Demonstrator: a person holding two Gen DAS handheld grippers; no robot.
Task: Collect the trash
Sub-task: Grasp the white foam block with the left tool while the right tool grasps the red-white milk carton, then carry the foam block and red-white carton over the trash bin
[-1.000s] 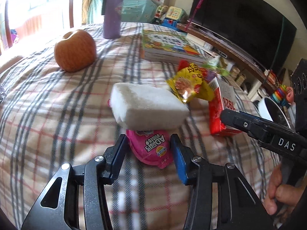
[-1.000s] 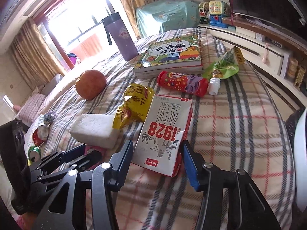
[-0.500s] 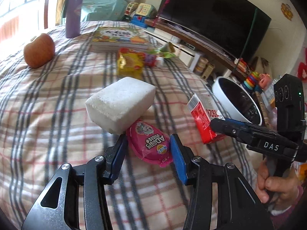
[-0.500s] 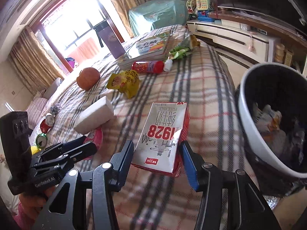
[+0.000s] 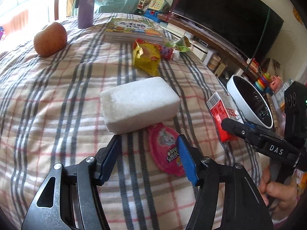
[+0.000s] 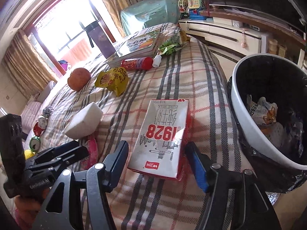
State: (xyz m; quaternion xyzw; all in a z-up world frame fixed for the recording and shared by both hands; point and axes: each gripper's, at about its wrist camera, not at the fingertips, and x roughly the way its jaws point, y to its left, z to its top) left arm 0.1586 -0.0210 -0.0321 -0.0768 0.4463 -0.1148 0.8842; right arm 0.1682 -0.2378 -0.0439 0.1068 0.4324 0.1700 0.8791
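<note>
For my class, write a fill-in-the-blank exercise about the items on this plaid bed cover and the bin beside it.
1. The milk carton between the right hand-held gripper fingers shows the number ____.
2. The white foam block partly rests on a ____ snack pouch.
3. The round fruit near the purple bottle is an ____.
4. The white trash bin has a ____ liner.

Missing words: 1928; pink; apple; black

Two books (image 6: 137,46), perhaps; one apple (image 6: 79,79).
</note>
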